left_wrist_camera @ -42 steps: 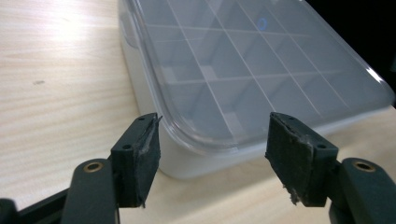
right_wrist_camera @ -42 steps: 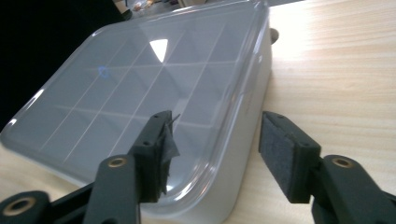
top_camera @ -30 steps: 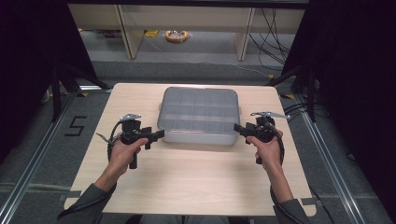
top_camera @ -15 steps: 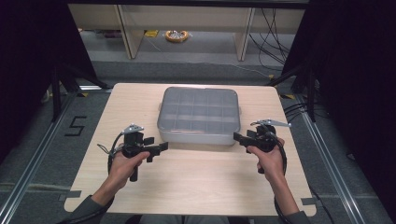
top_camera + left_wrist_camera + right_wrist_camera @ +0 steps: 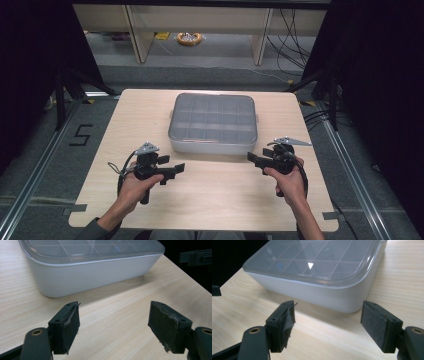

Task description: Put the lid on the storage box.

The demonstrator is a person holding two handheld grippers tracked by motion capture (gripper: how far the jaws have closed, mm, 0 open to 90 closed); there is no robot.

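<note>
I see a pale rounded plastic box (image 5: 214, 125) with a clear gridded lid, mid-table on light wood grain (image 5: 215, 200); I can't make out anything in its compartments. My left gripper (image 5: 178, 168) and right gripper (image 5: 251, 158) sit just short of its near corners, jaws just opened, nothing between the worn black pads (image 5: 71, 326)

lidded box (image 5: 213, 123) mid-table (image 5: 125, 125); tongs nearer, left (image 5: 178, 168) and right (image 5: 252, 158).

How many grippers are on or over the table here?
2. The left gripper is near the box's front left corner; the right gripper is near its front right corner. Both jaws open, nothing held.
</note>
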